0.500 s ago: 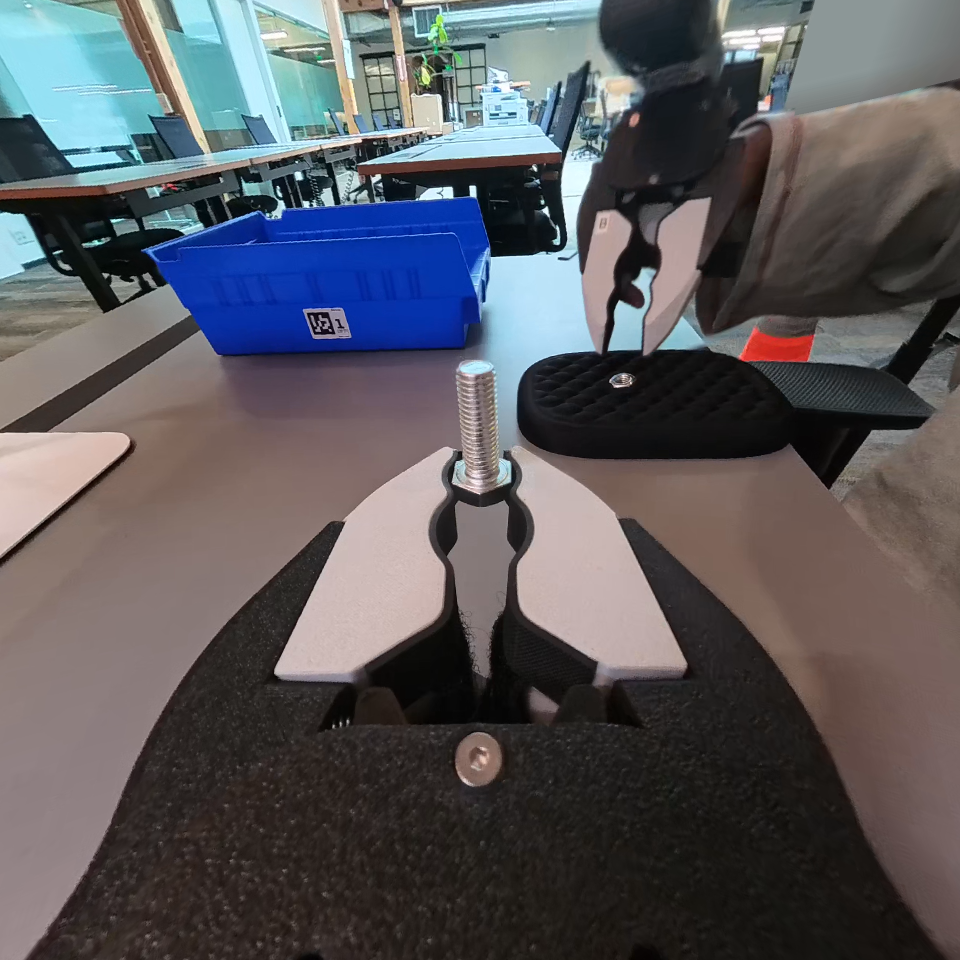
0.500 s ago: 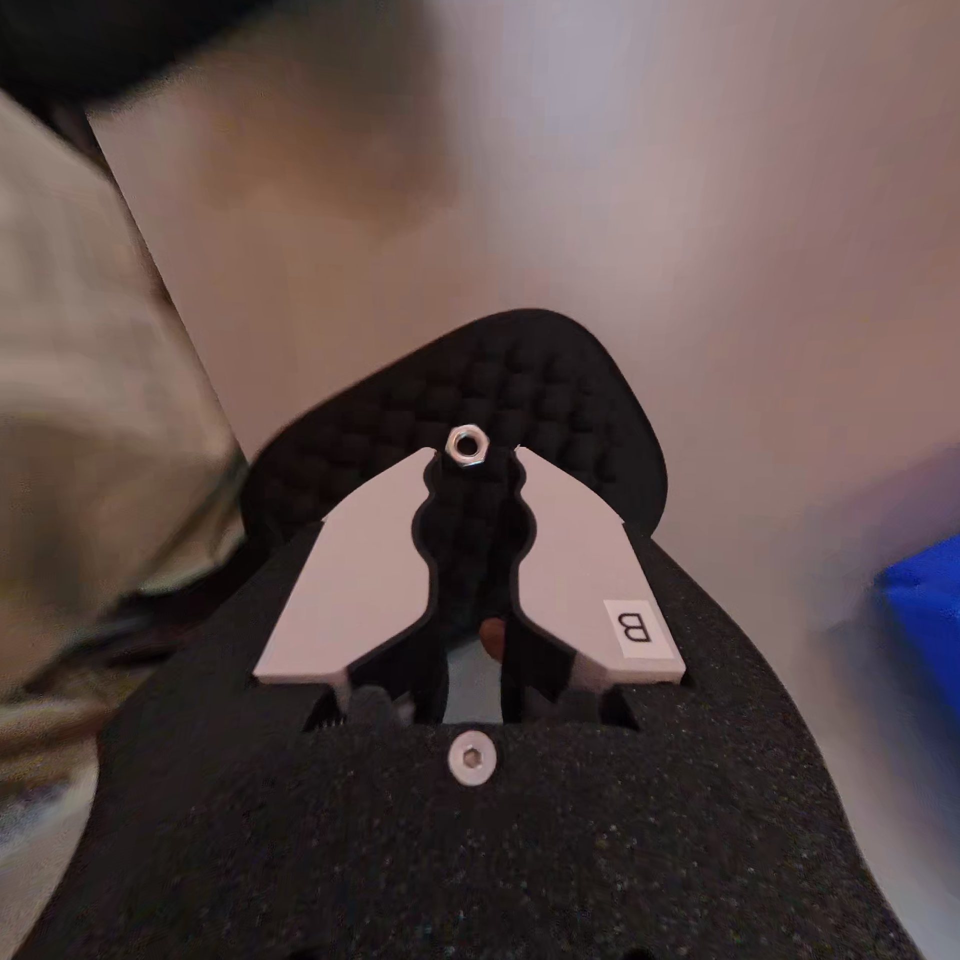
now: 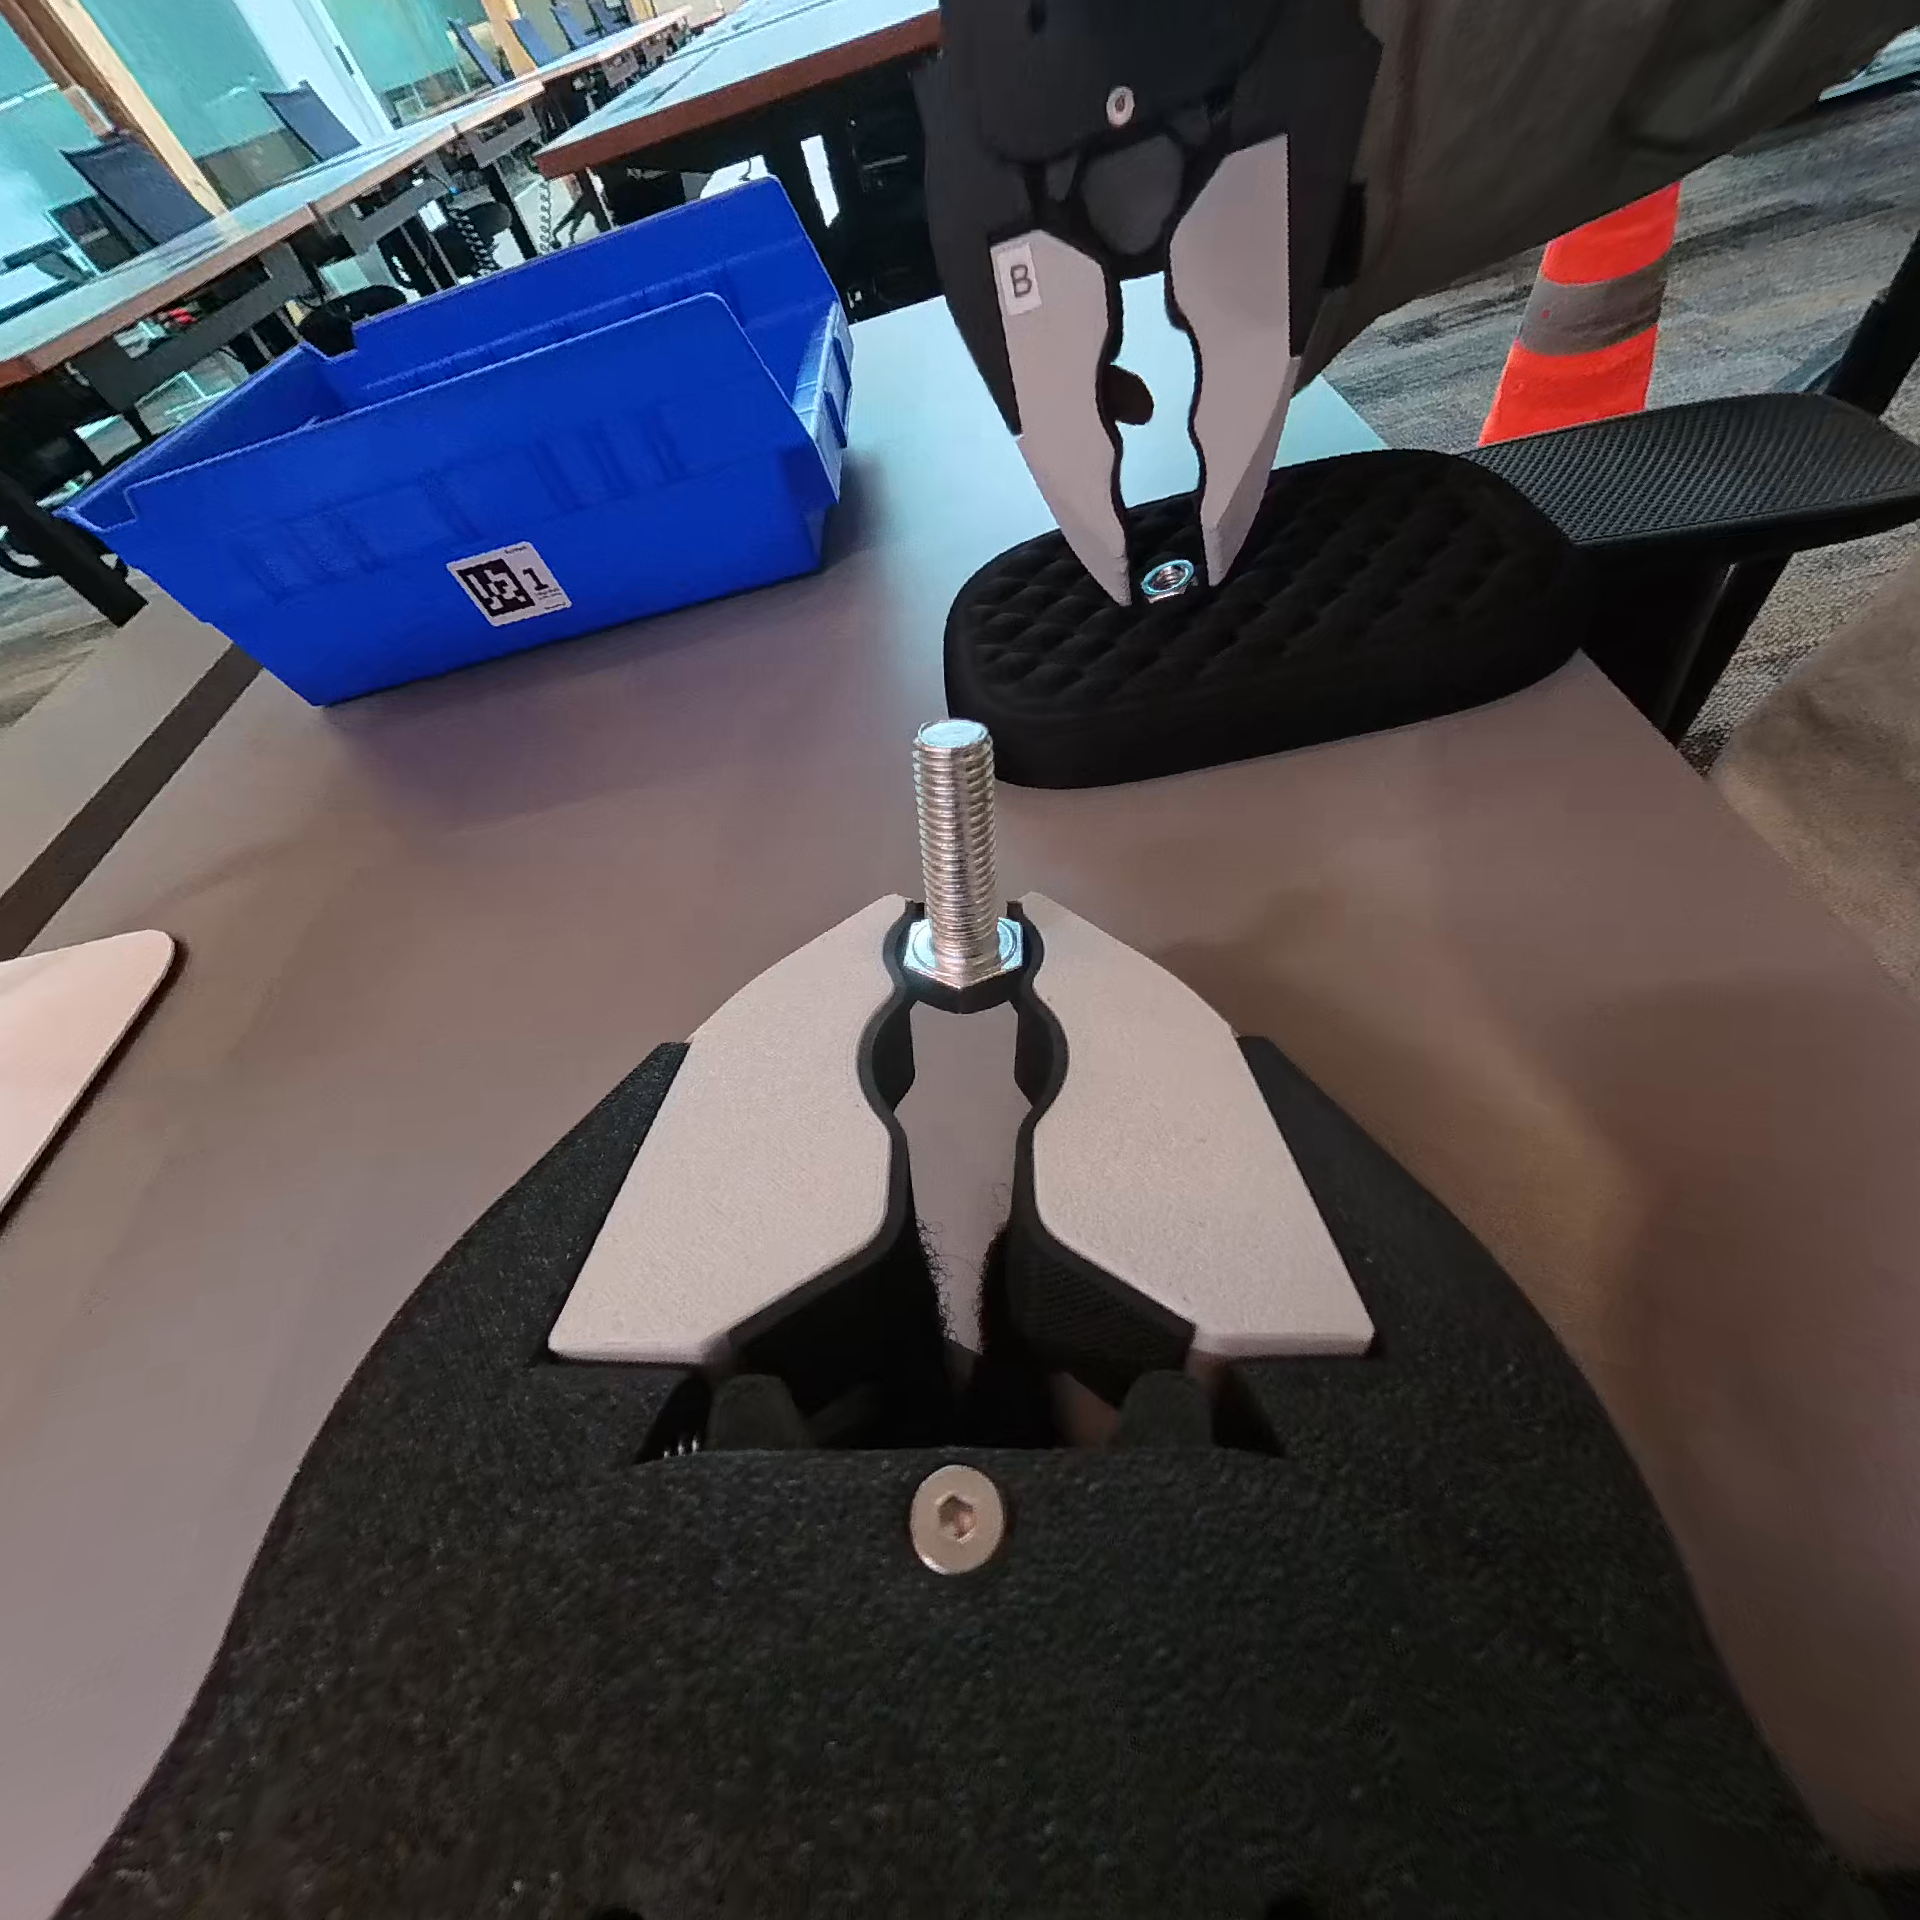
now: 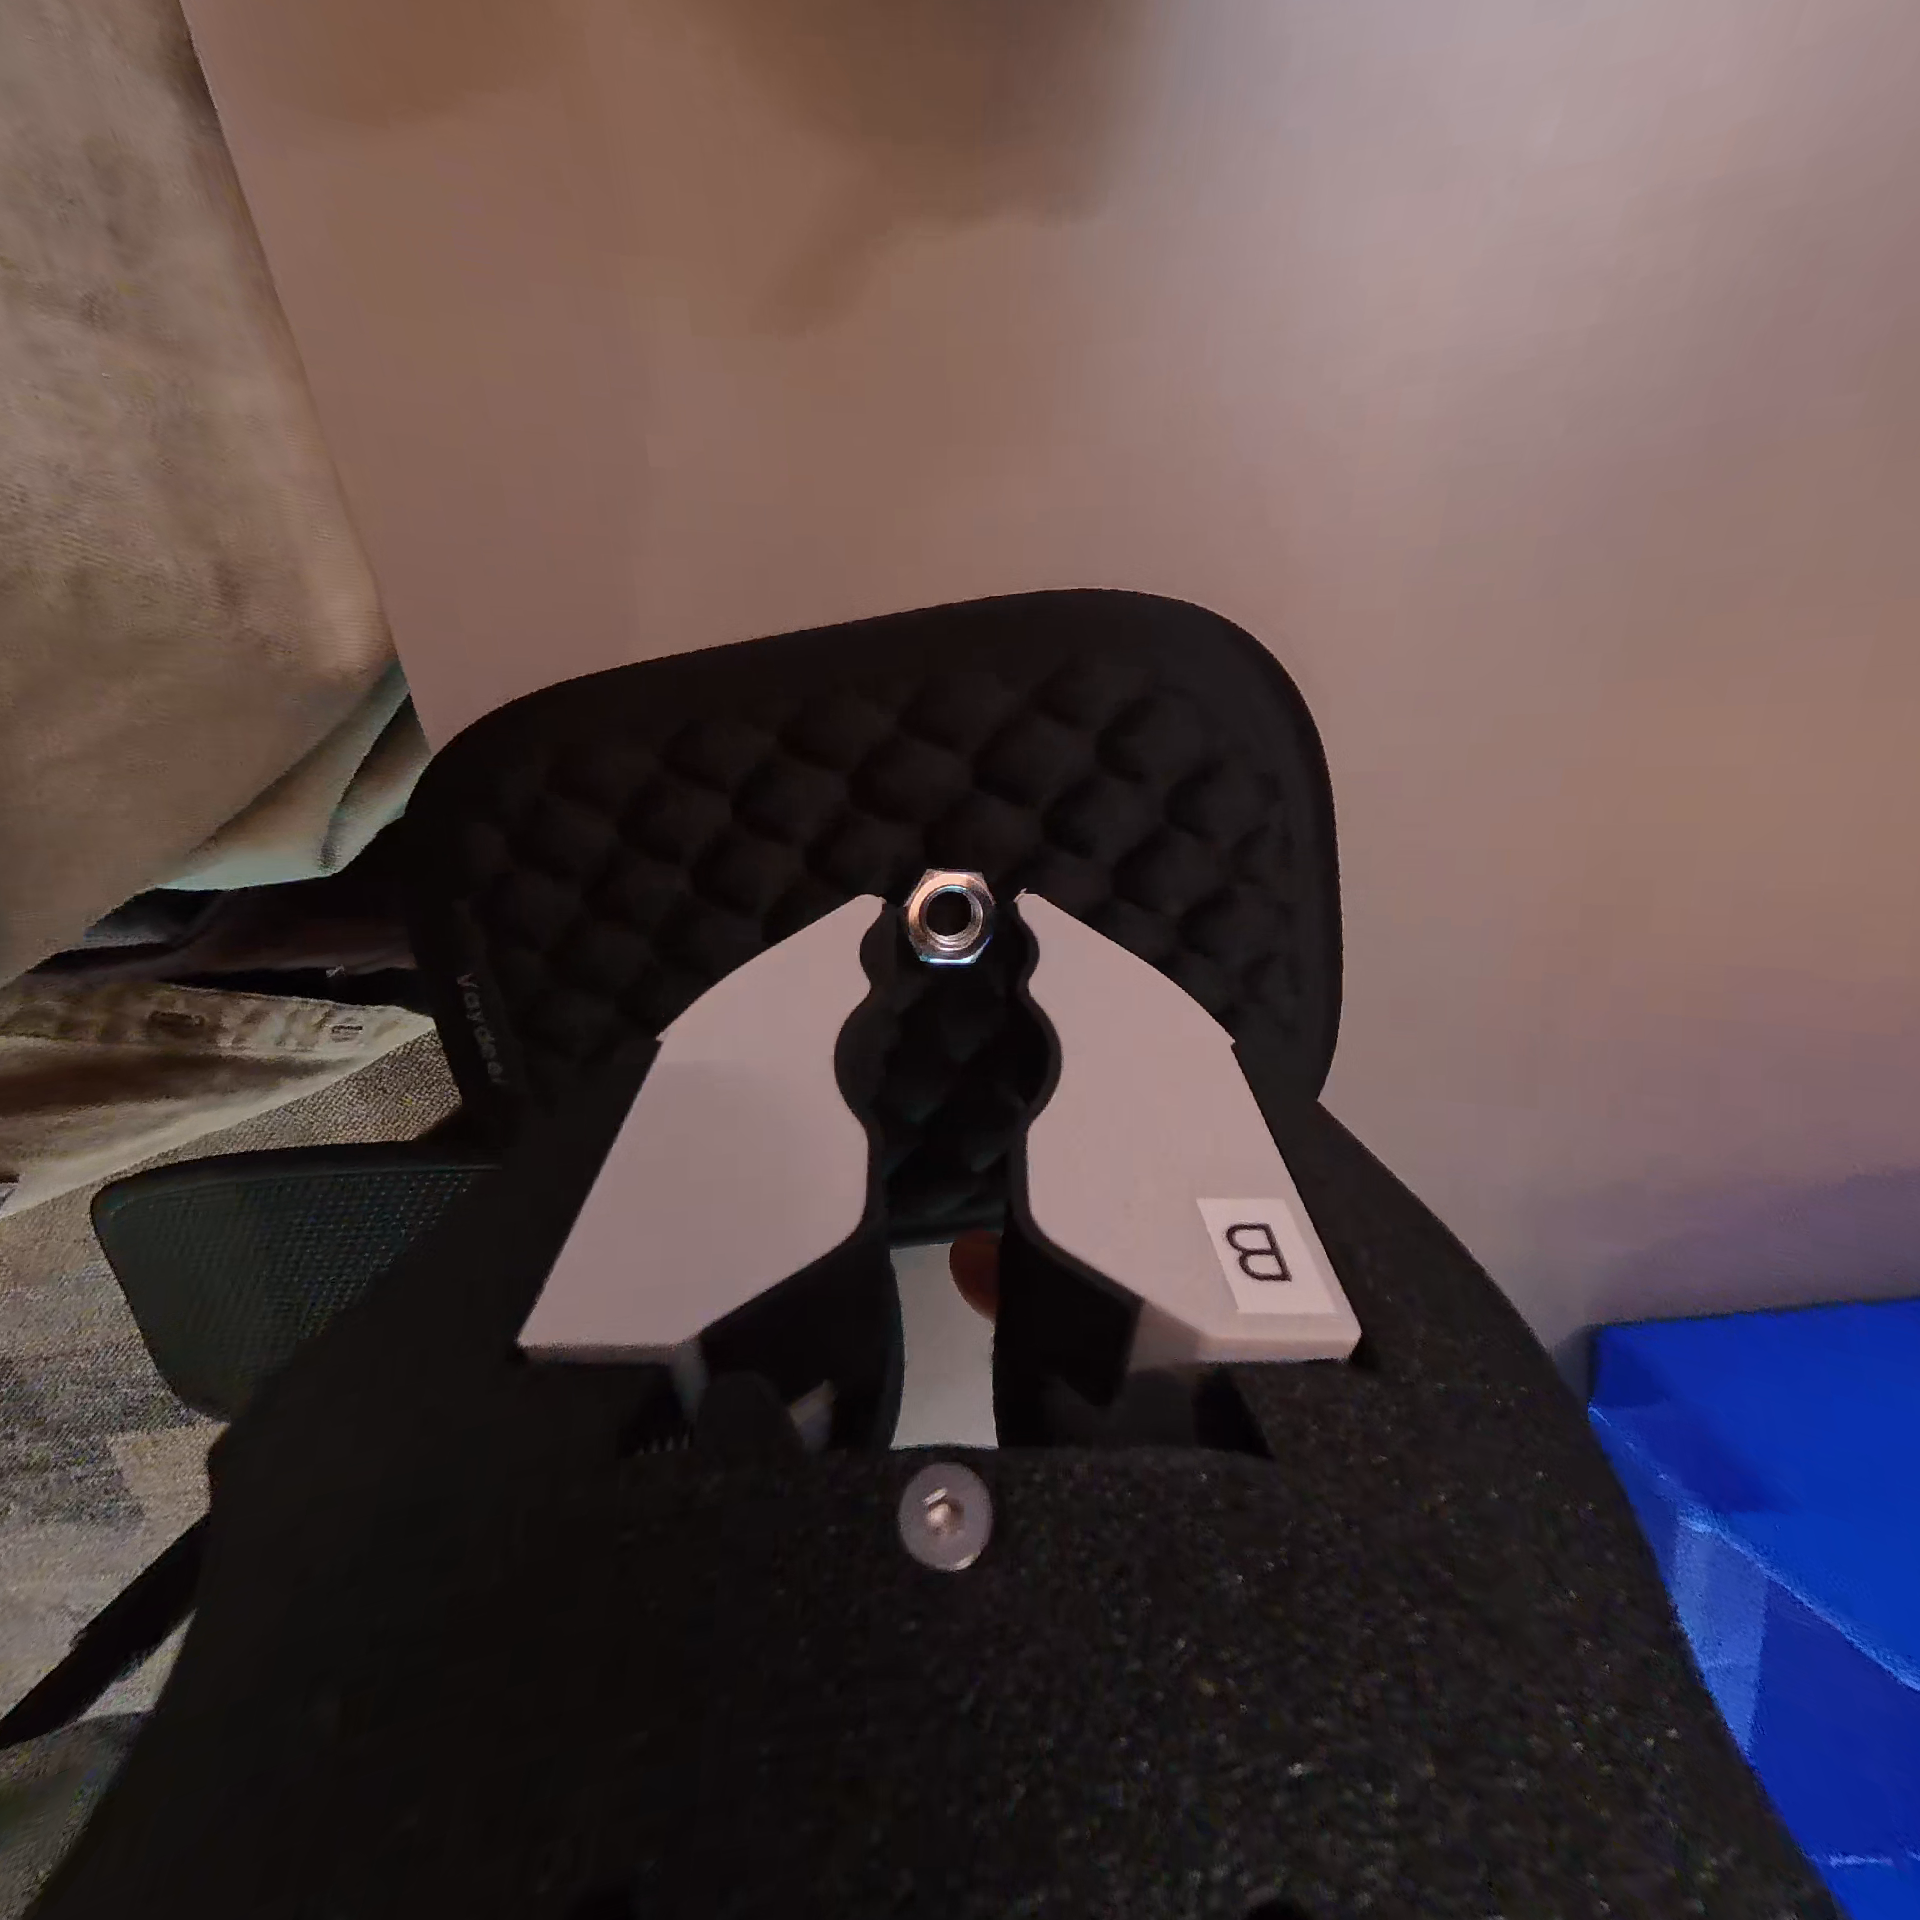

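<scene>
A pale flat board with a rounded corner point(image 3: 62, 1039) is seen at the left edge of the grey worktop point(image 3: 520, 883). A blue plastic bin with a black-and-white sticker on its front point(image 3: 468, 499) is placed toward the far left corner, well apart from the board.

At the near middle, a silver threaded steel bolt point(image 3: 954, 831) is held by the left tongs point(image 3: 961, 914). The tongs are closed to a narrow gap, with both tips pressed on the bolt's hex head. The shaft is pointed straight up, and the bolt is kept above the worktop, clear of everything else.

Toward the far right edge, a black quilted foam pad with rounded corners point(image 3: 1351, 623) is laid flat; part of it is overhung past the edge. A small silver hex nut point(image 3: 1166, 575) is seated flat on the pad, hole up, near its middle. The right tongs point(image 3: 1169, 582) are pointed down at the pad, partly open, with the nut straddled by the two tips. In the right wrist view the nut point(image 4: 948, 932) is seen between the tips with a slim dark gap on its right side, so no firm squeeze is shown.

A beige sleeve point(image 3: 1558, 125) is seen behind the right tongs. Off the worktop at right, a black mesh chair part point(image 3: 1714, 468) and an orange traffic cone with a grey band point(image 3: 1590, 312) are seen.
</scene>
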A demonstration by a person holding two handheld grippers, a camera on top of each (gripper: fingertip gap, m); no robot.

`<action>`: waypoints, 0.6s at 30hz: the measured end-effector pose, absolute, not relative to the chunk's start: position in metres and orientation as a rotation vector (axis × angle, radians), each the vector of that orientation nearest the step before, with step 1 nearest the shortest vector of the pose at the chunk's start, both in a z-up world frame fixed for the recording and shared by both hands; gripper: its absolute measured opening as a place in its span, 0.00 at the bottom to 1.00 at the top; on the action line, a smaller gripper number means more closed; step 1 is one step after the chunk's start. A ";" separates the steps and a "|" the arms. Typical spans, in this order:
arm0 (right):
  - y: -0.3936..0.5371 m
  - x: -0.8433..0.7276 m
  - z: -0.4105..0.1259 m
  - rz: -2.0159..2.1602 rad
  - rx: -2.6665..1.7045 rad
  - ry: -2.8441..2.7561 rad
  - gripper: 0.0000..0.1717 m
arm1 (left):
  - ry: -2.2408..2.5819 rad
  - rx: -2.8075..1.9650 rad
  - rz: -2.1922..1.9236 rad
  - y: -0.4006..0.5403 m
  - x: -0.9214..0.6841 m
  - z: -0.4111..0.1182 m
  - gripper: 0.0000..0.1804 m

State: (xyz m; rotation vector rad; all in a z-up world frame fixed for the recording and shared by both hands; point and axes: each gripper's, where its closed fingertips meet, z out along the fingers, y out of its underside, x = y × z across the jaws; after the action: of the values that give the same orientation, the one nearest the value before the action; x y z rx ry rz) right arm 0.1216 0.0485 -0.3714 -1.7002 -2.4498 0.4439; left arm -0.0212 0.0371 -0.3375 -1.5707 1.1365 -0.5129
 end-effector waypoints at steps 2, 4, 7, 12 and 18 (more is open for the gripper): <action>0.048 0.122 -0.372 0.433 -1.685 -2.467 0.11 | 1.140 -1.574 -0.514 0.037 -0.021 -0.338 0.08; 0.049 0.120 -0.370 0.419 -1.644 -2.474 0.11 | 1.143 -1.590 -0.513 0.038 -0.021 -0.340 0.08; 0.051 0.097 -0.352 0.467 -1.491 -2.413 0.11 | 1.176 -1.643 -0.530 0.038 -0.019 -0.347 0.08; 0.035 0.020 -0.309 0.554 -1.029 -2.265 0.11 | 1.251 -1.713 -0.637 0.032 -0.015 -0.357 0.08; 0.022 -0.023 -0.291 0.592 -0.789 -2.289 0.11 | 1.227 -1.736 -0.704 0.031 -0.018 -0.355 0.08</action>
State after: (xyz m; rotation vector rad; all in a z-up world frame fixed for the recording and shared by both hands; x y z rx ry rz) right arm -0.0228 0.0215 -0.2910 -0.7886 -2.2889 0.5925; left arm -0.0184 0.0305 -0.3550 -1.7358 1.2270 -0.7036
